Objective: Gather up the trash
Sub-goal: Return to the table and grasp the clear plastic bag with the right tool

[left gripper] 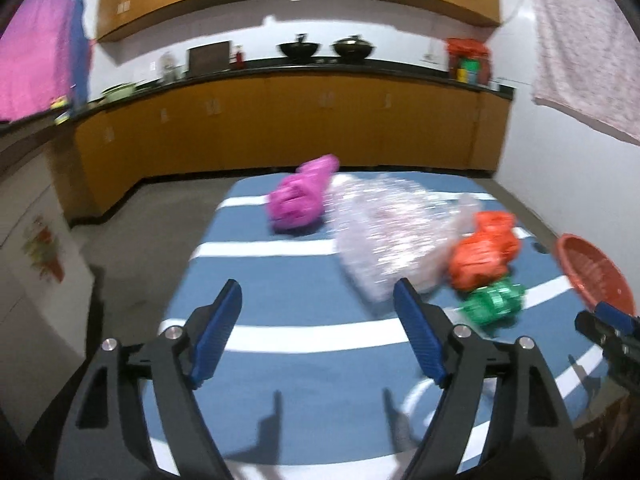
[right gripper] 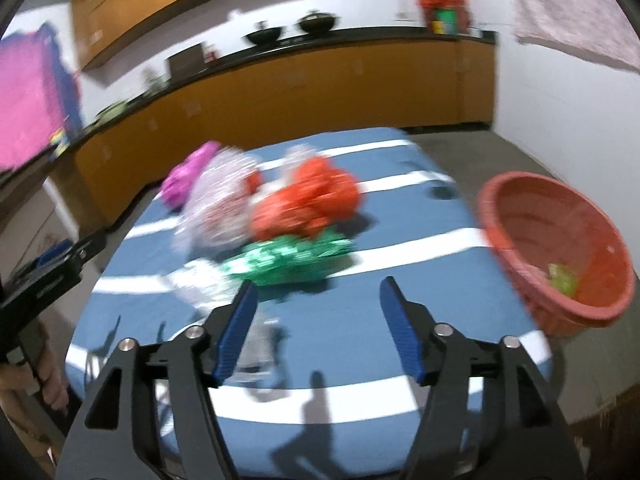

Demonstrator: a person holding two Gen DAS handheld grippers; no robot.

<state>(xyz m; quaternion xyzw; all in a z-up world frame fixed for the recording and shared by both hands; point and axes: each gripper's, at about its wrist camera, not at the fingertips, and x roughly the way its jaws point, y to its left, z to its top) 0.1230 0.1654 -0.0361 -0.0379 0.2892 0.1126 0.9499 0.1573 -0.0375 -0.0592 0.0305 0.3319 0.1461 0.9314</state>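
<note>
The table (left gripper: 280, 380) stretched out ahead of me, covered in a blue cloth with white stripes, and behind it ran a long row of orange kitchen cabinets (left gripper: 280, 120) under a dark counter. On the right side of the table sat the red basket (right gripper: 532, 216), tipped so its open mouth faced me, with one small yellow-green scrap (right gripper: 563, 278) lying inside it.

The trash lay in a loose cluster toward the far middle of the table. Largest was a crumpled clear plastic bag (left gripper: 384, 232), blurred in both views. A magenta bag (left gripper: 300, 200) rested just beside its far left edge, and an orange bag (left gripper: 482, 252) touched its right side. A smaller green wrapper (left gripper: 494, 304) sat just in front of the orange one, the nearest piece to my right-hand fingers.

My left fingers (left gripper: 318, 328) were spread wide over bare cloth with nothing between them, the clear bag just beyond the right tip. My right fingers (right gripper: 316, 324) were likewise spread and empty, above the near part of the table between the green wrapper and the basket.
</note>
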